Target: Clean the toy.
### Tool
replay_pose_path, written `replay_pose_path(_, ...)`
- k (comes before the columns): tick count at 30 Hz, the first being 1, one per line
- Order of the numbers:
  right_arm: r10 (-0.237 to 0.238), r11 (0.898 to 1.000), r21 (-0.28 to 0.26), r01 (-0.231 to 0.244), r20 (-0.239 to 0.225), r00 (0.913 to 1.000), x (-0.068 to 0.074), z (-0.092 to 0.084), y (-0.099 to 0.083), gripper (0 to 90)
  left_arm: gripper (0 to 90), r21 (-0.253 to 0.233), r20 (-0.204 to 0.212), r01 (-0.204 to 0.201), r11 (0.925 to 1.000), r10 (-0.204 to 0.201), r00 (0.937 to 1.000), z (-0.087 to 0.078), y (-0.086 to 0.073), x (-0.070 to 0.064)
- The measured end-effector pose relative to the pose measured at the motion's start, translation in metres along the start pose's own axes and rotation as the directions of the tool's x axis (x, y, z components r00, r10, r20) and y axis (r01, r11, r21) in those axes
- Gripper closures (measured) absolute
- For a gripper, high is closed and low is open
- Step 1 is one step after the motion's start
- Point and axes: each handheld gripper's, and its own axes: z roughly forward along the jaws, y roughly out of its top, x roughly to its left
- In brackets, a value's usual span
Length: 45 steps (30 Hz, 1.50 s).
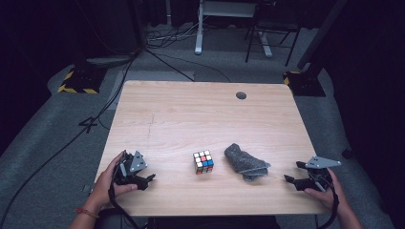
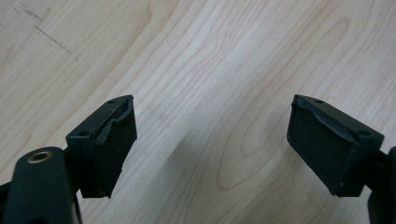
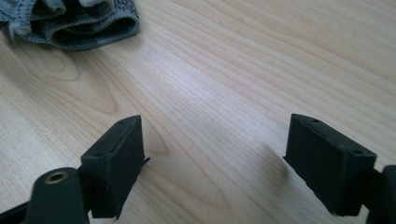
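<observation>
Both grippers stood wide apart and empty: the left gripper [image 1: 147,180] near-left, the right gripper [image 1: 292,181] near-right just beside the grey cloth [image 1: 246,162], the cube [image 1: 203,162] between them.

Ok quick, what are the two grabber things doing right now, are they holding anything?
Left gripper: open, holding nothing, just bare table between its jaws.
Right gripper: open, holding nothing; the grey cloth lies apart from it.

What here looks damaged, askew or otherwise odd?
Two small things. The grey cloth lies crumpled in a heap right of the scrambled cube. In the left gripper view, the pad of the left tool has a ragged, peeling upper edge. Nothing is spilled.
</observation>
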Motion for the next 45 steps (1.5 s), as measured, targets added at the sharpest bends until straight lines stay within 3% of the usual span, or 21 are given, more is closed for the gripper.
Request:
replay_pose_path(5,0.038,0.999,-0.02,-0.038,0.001,0.9993,-0.002,0.003,-0.004,17.6,16.4,-0.04,0.07,0.095,0.9947,-0.092,0.9933,0.001,-0.011,0.005)
replay_pose_path(7,0.039,0.999,-0.018,-0.039,0.008,0.9992,-0.001,0.003,-0.004,16.2,15.6,-0.08,0.14,0.151,0.9853,-0.139,0.9803,0.005,-0.019,0.008)
replay_pose_path(45,0.056,0.998,-0.018,-0.056,0.02,0.9982,0.0,0.004,-0.004,15.7,13.7,-0.084,0.118,0.168,0.9822,-0.157,0.9805,0.006,-0.019,0.008)
